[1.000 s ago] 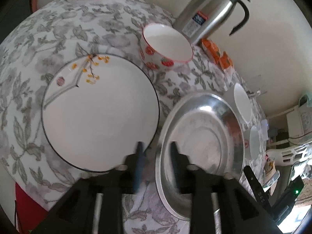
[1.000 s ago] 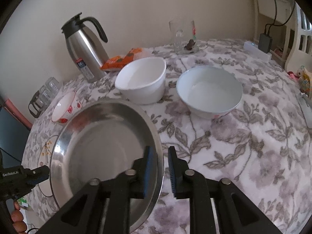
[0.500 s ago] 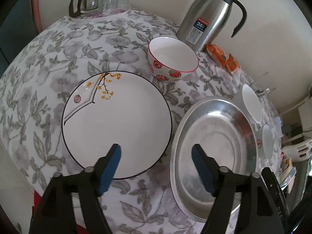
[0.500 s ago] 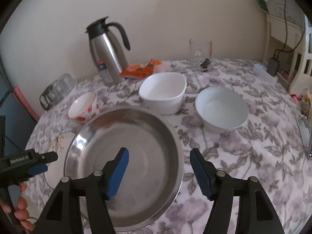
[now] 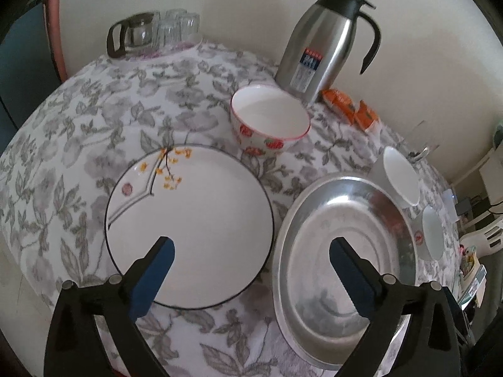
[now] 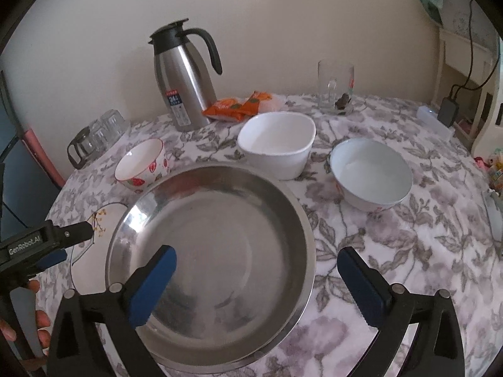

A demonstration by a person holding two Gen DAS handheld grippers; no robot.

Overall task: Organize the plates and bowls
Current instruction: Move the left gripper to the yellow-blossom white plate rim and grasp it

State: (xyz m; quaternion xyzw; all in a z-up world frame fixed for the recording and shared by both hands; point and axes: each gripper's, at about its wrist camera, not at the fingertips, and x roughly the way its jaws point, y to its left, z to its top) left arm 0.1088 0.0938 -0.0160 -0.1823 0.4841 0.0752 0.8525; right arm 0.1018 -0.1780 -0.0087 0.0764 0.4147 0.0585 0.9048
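Note:
A wide steel plate (image 5: pixel 342 251) (image 6: pixel 213 251) lies flat on the flowered cloth, with a white plate painted with a yellow blossom branch (image 5: pixel 195 220) (image 6: pixel 88 260) to its left. My left gripper (image 5: pixel 251 248) hovers over the gap between the two plates, its jaws opening and nothing between them. My right gripper (image 6: pixel 256 254) hangs over the steel plate's right rim, jaws also opening, pads clear of the rim. Behind stand a strawberry bowl (image 5: pixel 270 119) (image 6: pixel 141 163), a square white bowl (image 6: pixel 276 144) and a round white bowl (image 6: pixel 371 172).
A steel thermos jug (image 6: pixel 185 78), orange packets (image 6: pixel 239 106) and a glass mug (image 6: pixel 334 88) stand along the wall. A glass pot with tumblers (image 5: pixel 151 31) sits at the far left corner. A hand (image 6: pixel 37 317) shows at the lower left. The table's edge runs close below both grippers.
Both grippers went from nearly shut at the steel plate's rims to wide open, letting the plate go. Both have drawn back a little and tilted up, showing more of the wall.

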